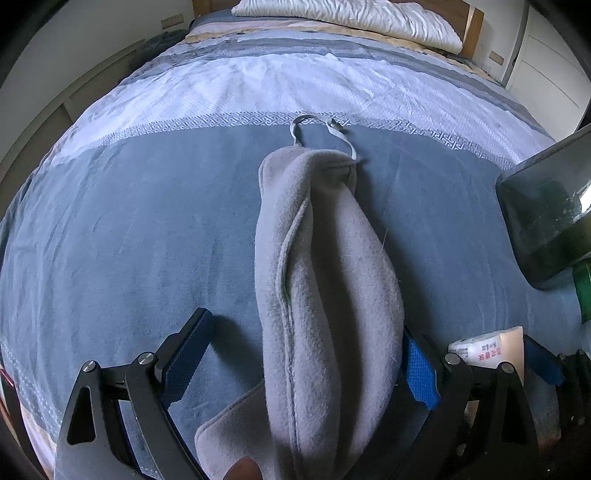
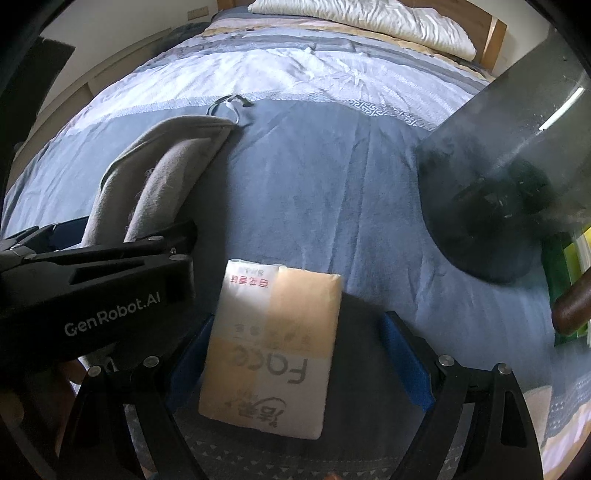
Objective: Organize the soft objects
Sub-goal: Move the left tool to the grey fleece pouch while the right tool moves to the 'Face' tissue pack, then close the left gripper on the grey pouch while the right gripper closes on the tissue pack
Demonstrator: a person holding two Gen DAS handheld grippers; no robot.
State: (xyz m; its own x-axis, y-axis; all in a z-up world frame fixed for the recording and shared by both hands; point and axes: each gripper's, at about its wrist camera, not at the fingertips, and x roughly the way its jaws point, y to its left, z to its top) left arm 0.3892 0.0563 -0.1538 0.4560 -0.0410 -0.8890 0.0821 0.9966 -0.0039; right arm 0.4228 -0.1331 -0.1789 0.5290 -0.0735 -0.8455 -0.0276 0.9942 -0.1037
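A grey fleece neck pillow point(image 1: 321, 280) with a strap lies lengthwise on the blue bedspread. My left gripper point(image 1: 306, 354) is open, its blue-padded fingers either side of the pillow's near end; the right pad touches it. The pillow also shows in the right wrist view point(image 2: 166, 177), behind the left gripper's black body point(image 2: 99, 284). A beige-and-white tissue pack point(image 2: 273, 350) lies between the open fingers of my right gripper point(image 2: 295, 354), which do not press it. The pack's corner shows in the left wrist view point(image 1: 491, 349).
A dark translucent plastic box point(image 2: 509, 177) stands on the bed at the right, also in the left wrist view point(image 1: 546, 218). A white pillow point(image 1: 351, 18) lies by the wooden headboard. Something green point(image 2: 561, 280) sits at the far right edge.
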